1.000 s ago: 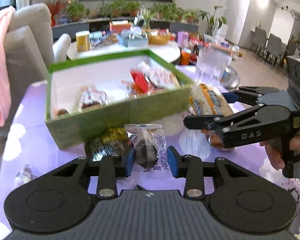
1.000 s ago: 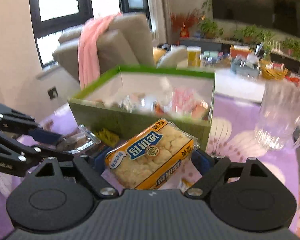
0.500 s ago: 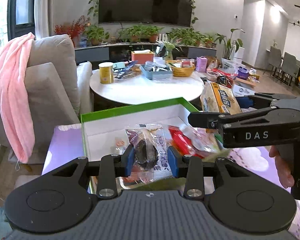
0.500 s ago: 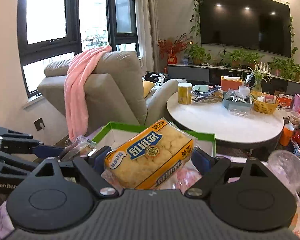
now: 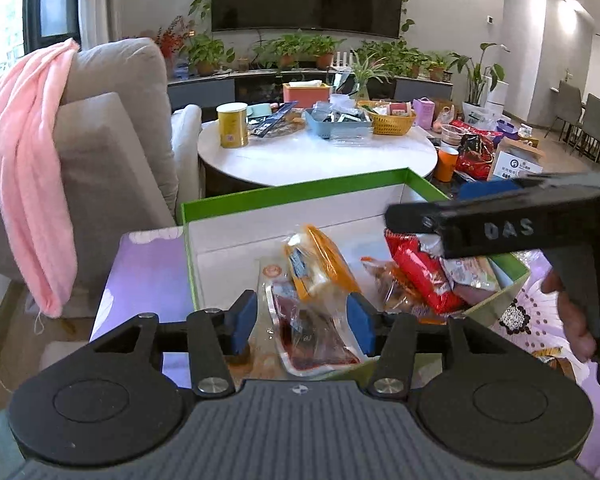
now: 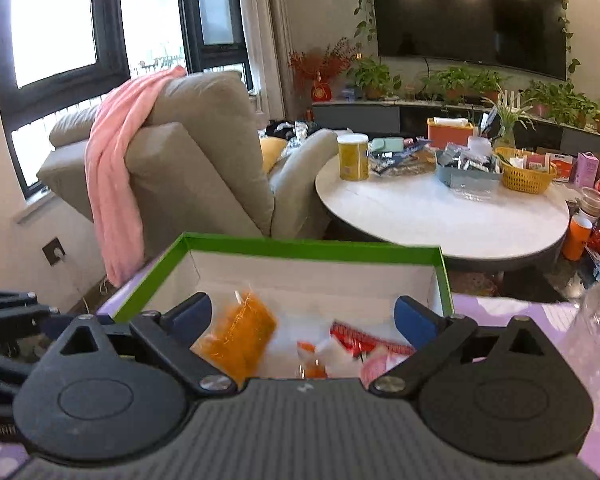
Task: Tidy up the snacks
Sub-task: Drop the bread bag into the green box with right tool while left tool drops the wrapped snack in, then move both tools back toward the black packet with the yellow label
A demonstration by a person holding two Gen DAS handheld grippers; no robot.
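Two grippers are poised above the green-rimmed box (image 5: pixel 300 190), which stands on the purple floral surface (image 5: pixel 148 264), and both sets of fingers are spread wide with nothing held between them. The release step is judged to be just completed. To finish it well, each gripper should be lifted straight up and clear of the box rim before being swung toward the next loose snack, so that no wrapper is caught by a pad and dragged back out.

Inside the box, the orange biscuit pack (image 5: pixel 320 260) lies near the centre, at 12 o'clock from the left gripper (image 5: pixel 300 322). The clear packet with the dark snack (image 5: pixel 308 328) lies directly below the left fingers (image 5: pixel 242 322), at the near wall. Red wrappers (image 5: pixel 420 272) are piled at 2 o'clock.

In the right wrist view the right gripper (image 6: pixel 300 316) is seen over the box, with the orange pack (image 6: pixel 236 332) blurred at 10 o'clock.

Half a second earlier the dark snack was clamped by the left fingers and the biscuit pack by the right; both have since been let go and have dropped in.
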